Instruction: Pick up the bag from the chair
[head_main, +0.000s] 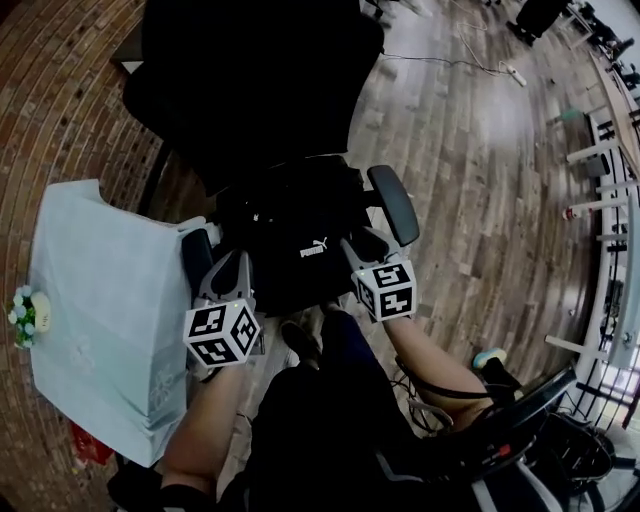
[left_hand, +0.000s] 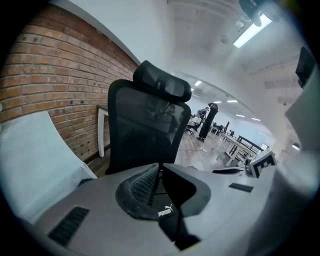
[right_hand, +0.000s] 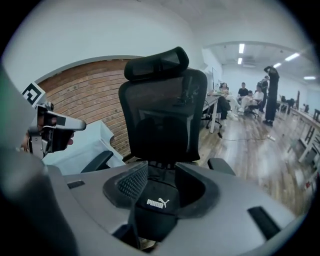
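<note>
A black bag (head_main: 300, 240) with a white Puma logo lies on the seat of a black office chair (head_main: 250, 80). My left gripper (head_main: 230, 262) is at the bag's left end. In the left gripper view its tips (left_hand: 160, 172) meet, and the bag (left_hand: 167, 215) shows in the hollow behind them; I cannot tell if fabric is pinched. My right gripper (head_main: 362, 240) is over the bag's right end. In the right gripper view its jaws (right_hand: 161, 172) stand slightly apart, with the bag (right_hand: 152, 212) filling the gap below them.
A table under a pale blue cloth (head_main: 100, 300) stands close on the left, by the brick wall, with a small flower pot (head_main: 25, 312). The chair's right armrest (head_main: 395, 203) juts out beside my right gripper. Wooden floor (head_main: 470, 150) stretches right toward white desk legs (head_main: 600, 200).
</note>
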